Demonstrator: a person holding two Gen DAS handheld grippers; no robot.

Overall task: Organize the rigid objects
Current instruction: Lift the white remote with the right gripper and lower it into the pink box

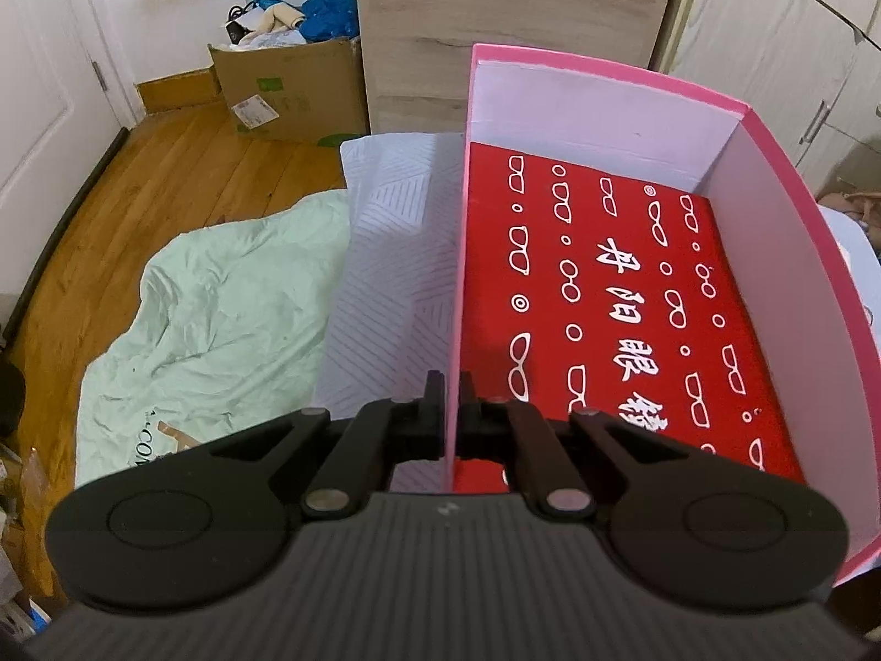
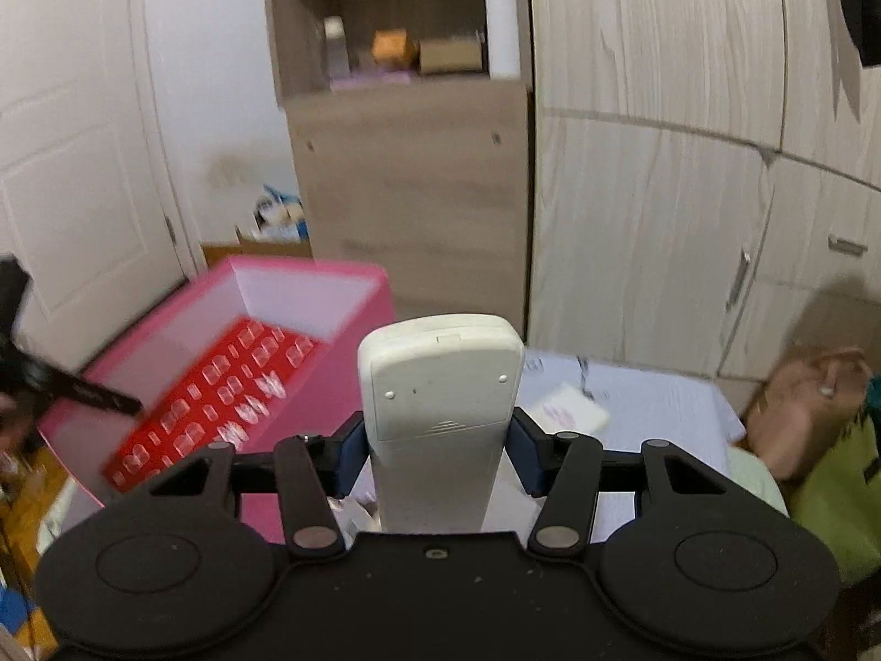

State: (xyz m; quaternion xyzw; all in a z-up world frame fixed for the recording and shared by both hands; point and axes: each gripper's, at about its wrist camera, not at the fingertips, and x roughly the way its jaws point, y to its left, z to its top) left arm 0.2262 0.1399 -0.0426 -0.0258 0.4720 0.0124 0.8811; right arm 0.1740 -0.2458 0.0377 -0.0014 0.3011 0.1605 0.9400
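Note:
A pink box (image 1: 760, 231) with white inner walls holds a red case printed with white glasses (image 1: 605, 297). My left gripper (image 1: 450, 413) is shut on the box's left wall and holds the box above the bed. In the right wrist view the pink box (image 2: 308, 303) is at the left, tilted, with the red case (image 2: 220, 396) inside. My right gripper (image 2: 438, 443) is shut on a white remote control (image 2: 438, 385), its back side up, held above the bed to the right of the box. The left gripper's fingers (image 2: 93, 394) show at the box's near rim.
A white patterned bed sheet (image 1: 385, 253) and a pale green blanket (image 1: 220, 319) lie below. A cardboard box of clutter (image 1: 286, 82) stands on the wood floor. A wooden shelf unit (image 2: 407, 110) and wardrobe doors (image 2: 661, 165) stand behind. A brown bag (image 2: 804, 407) lies at the right.

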